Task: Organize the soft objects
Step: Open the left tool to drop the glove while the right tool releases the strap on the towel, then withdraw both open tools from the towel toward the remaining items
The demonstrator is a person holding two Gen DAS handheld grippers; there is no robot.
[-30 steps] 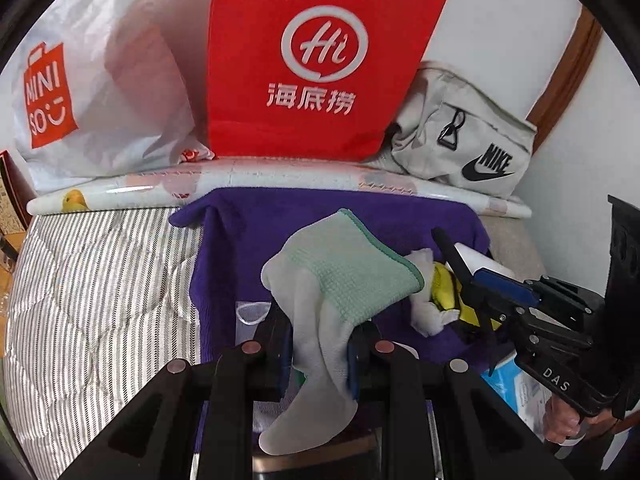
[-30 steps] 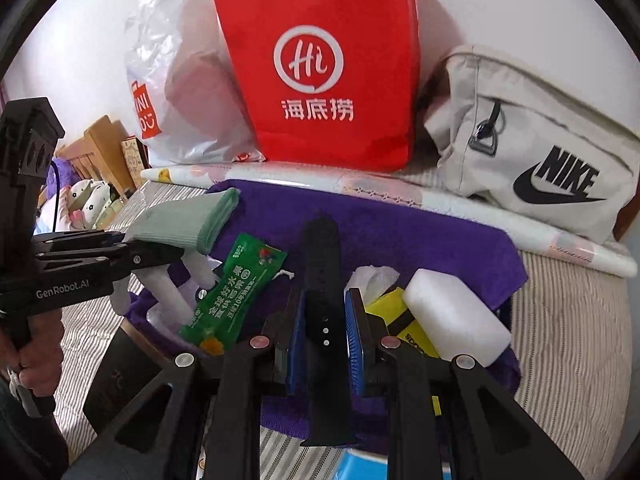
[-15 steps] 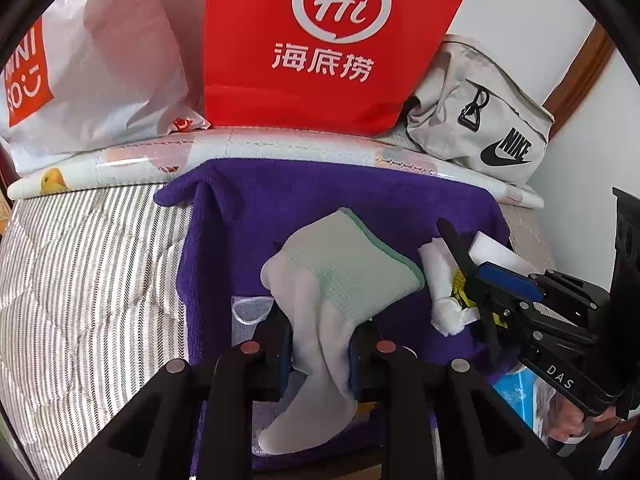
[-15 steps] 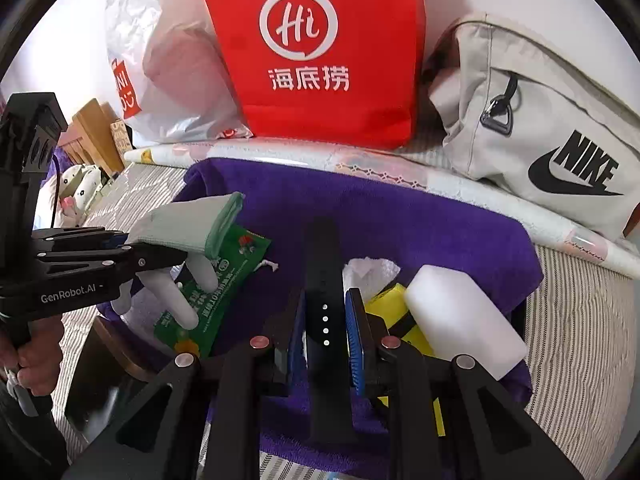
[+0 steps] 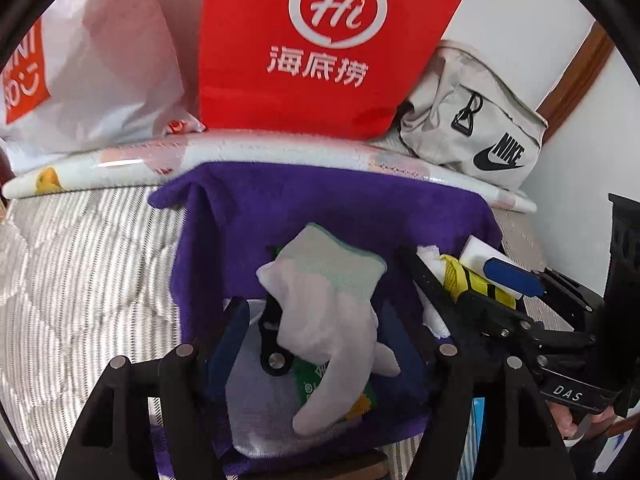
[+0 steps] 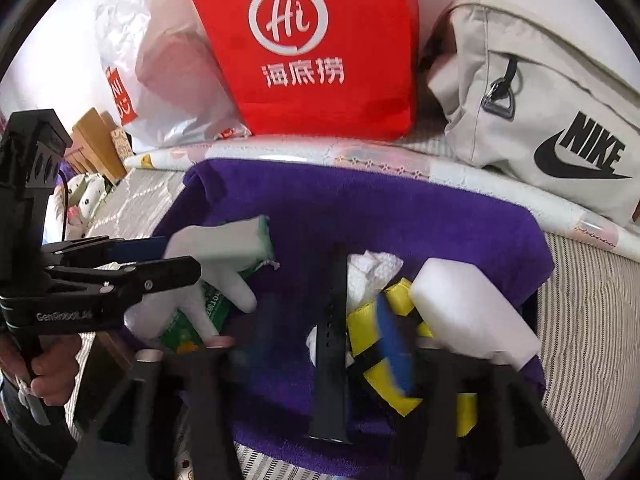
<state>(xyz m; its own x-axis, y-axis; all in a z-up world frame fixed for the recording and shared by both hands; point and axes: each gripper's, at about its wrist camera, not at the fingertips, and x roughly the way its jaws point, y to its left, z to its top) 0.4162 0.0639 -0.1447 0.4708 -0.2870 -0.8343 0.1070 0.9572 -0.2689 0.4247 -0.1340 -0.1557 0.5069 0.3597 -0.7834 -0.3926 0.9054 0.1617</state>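
Left wrist: hand-held gripper just opened around glove

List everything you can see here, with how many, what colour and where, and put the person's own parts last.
purple towel: one, purple, spread on the striped bedding, under the small items
white knit glove with green cuff: one, white and pale green, between the left jaws, lying over the green packet
green snack packet: one, green, under the glove
black watch strap: one, black, on the towel between the right jaws
white foam block: one, white, on the towel's right side
yellow strap: one, yellow and black, beside the block
red paper bag: one, red, standing behind
beige Nike bag: one, beige, back right
left gripper: jaws just opened
right gripper: jaws just opened
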